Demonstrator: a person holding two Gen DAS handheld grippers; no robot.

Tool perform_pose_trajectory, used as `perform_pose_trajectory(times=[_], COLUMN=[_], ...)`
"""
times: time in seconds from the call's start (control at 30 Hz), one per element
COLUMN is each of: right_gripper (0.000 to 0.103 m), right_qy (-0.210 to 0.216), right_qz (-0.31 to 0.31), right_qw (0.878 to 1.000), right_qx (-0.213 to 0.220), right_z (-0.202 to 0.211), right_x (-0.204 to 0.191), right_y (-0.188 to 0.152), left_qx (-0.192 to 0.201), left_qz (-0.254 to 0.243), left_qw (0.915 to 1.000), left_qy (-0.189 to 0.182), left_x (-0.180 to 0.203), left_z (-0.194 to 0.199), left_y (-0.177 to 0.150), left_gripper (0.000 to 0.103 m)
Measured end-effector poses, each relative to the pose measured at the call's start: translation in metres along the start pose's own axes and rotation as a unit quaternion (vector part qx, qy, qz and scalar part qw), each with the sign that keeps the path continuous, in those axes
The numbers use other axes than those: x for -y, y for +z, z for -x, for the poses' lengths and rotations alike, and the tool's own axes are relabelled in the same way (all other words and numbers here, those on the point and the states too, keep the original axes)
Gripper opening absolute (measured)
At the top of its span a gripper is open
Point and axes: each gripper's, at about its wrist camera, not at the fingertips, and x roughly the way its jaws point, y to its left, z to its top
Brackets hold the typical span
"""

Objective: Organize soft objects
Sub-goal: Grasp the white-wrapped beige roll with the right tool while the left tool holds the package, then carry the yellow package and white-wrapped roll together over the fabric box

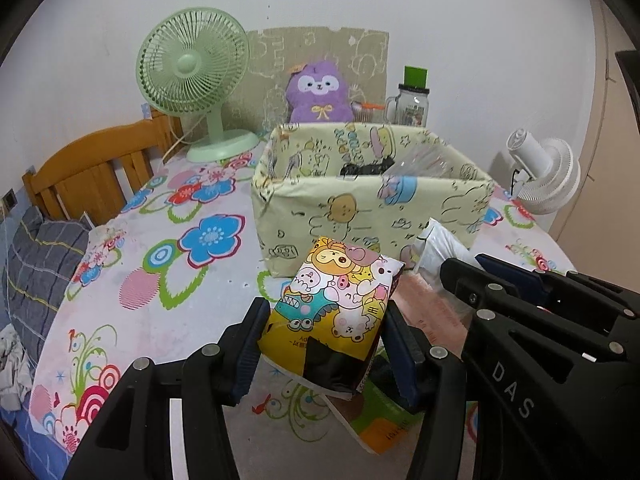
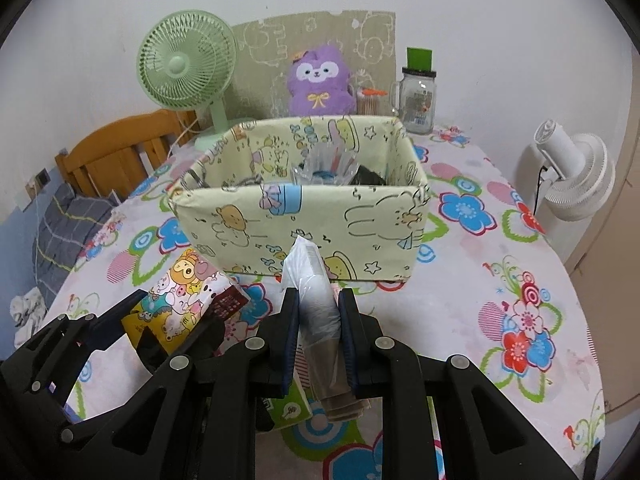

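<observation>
Left of the fabric box, the left tool clamps a cartoon-printed tissue pack above the counter; just in front of the box, the right tool pinches a plastic-wrapped bundle. Both soft loads could sag or slip, I judge, since each is gripped low. The two tools sit close together and might bump. The box's near wall must be cleared, though its open top offers room beside the items already inside.
</observation>
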Motion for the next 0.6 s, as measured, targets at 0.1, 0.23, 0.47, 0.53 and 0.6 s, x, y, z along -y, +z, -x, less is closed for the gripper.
perform_pose_trajectory(times=[0.1, 0.23, 0.47, 0.53, 0.6], right_gripper=[0.022, 0.022, 0.022, 0.022, 0.022], right_qy=[0.000, -0.003, -0.008, -0.009, -0.011], right_qz=[0.000, 0.000, -0.005, -0.006, -0.007], right_qw=[1.000, 1.000, 0.999, 0.999, 0.999], right_qx=[0.010, 0.019, 0.034, 0.037, 0.039], right_z=[0.011, 0.024, 0.046, 0.051, 0.055], right_x=[0.000, 0.000, 0.001, 0.001, 0.001], right_y=[0.001, 0.001, 0.002, 0.003, 0.004], left_qx=[0.009, 0.018, 0.032, 0.035, 0.038], left_qz=[0.000, -0.002, -0.004, -0.005, -0.006], left_qw=[1.0000, 0.9998, 0.9995, 0.9994, 0.9992], left_qy=[0.001, 0.000, -0.001, -0.002, -0.002], left_x=[0.002, 0.005, 0.008, 0.009, 0.010], left_z=[0.009, 0.021, 0.037, 0.042, 0.048], left_y=[0.002, 0.003, 0.005, 0.006, 0.008], left_gripper=[0.058, 0.058, 0.058, 0.058, 0.058])
